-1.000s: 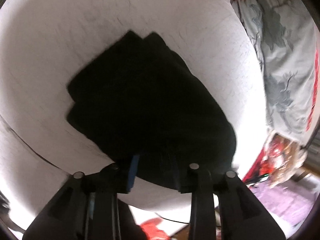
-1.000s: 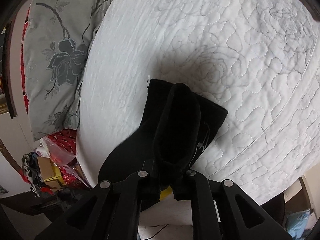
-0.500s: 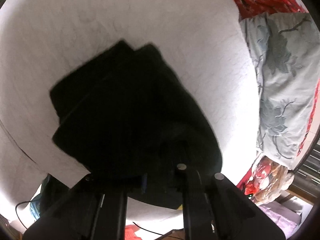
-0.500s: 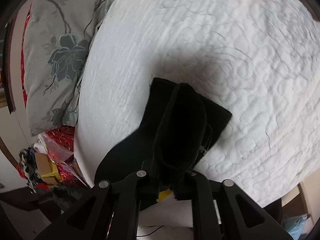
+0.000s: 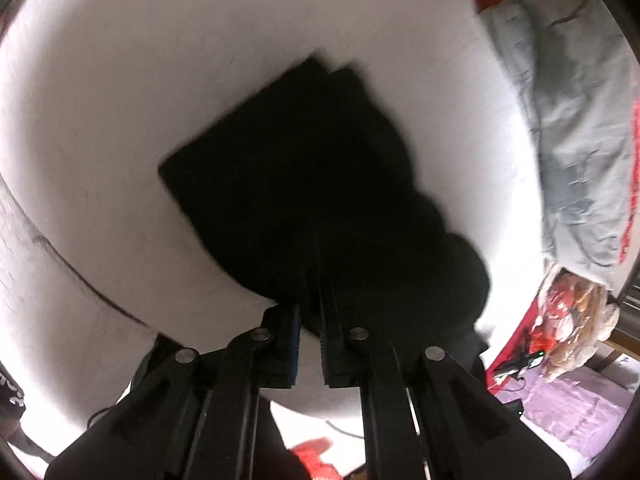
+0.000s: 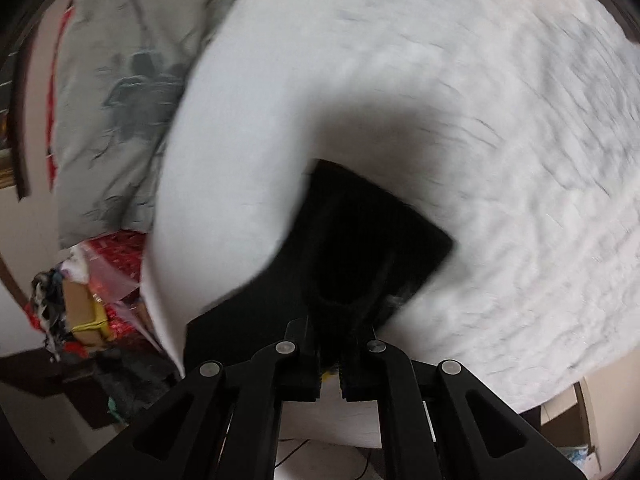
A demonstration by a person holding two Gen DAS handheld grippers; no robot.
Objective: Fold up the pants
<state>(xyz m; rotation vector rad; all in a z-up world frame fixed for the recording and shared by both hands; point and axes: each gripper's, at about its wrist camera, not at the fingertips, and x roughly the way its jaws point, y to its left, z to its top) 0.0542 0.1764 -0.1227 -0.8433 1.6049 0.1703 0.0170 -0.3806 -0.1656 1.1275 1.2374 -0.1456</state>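
Observation:
The black pants (image 5: 312, 184) lie folded on the white quilted bed (image 5: 200, 40). My left gripper (image 5: 314, 280) is shut on the near edge of the pants. In the right wrist view the pants (image 6: 360, 240) show as a dark folded bundle, and my right gripper (image 6: 342, 328) is shut on a rolled fold of them near the bed's edge. Both views are blurred by motion.
A grey floral pillow (image 5: 580, 140) lies at the right of the bed, and shows in the right wrist view (image 6: 120, 80) at the left. Red cloth and plastic bags (image 5: 568, 312) sit beside the bed. Boxes and clutter (image 6: 80, 312) stand on the floor.
Both grippers keep their hold on the pants and have moved with them across the bed. The left gripper's jaws stand closer together than a second ago.

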